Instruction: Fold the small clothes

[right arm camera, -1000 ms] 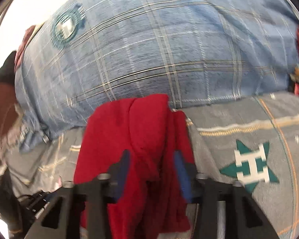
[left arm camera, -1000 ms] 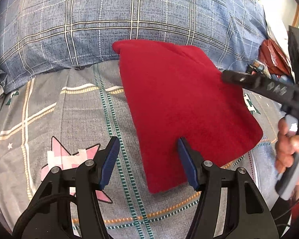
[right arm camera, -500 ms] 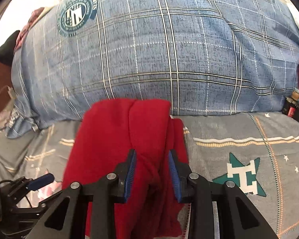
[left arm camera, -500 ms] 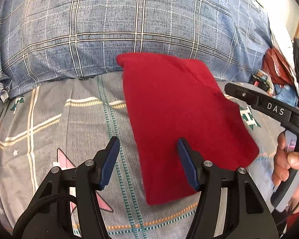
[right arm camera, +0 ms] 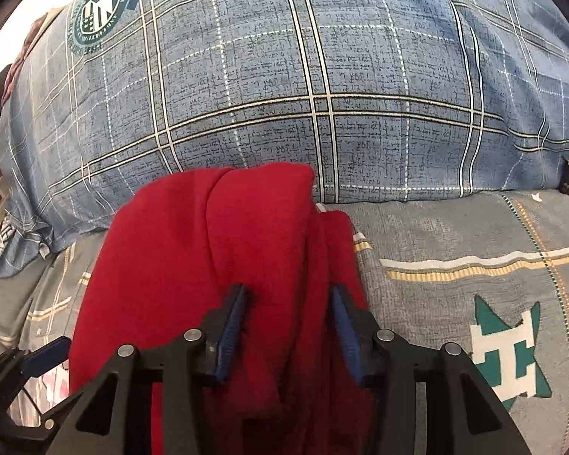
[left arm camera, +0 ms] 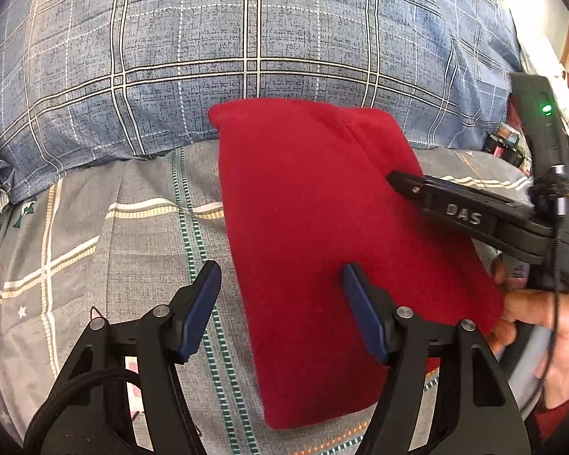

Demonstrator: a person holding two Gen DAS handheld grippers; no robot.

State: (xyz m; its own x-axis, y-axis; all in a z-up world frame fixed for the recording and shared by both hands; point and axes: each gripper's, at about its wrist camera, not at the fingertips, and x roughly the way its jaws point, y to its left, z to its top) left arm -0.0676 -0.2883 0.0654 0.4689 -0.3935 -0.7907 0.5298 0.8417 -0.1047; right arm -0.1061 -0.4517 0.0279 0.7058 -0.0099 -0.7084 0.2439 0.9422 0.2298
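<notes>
Left wrist view: red garment (left arm camera: 322, 227) lies folded at frame centre on the bed (left arm camera: 106, 258). Left hand-held gripper (left arm camera: 280, 303) stands open, empty. Right hand-held gripper (right arm camera: 288, 326), jaws just opening, straddles a fold, apparently released. Folding appears nearly finished; tidying remains.

Two black handheld tools with dark blue finger pads and silver pivot screws: the left tool (left arm camera: 280, 295) trails a braided black cable, while the right tool (right arm camera: 288, 322) carries raised "DAS" lettering, a green indicator light and a thin cable beside the person's dark red sleeve (left arm camera: 550, 422).
</notes>
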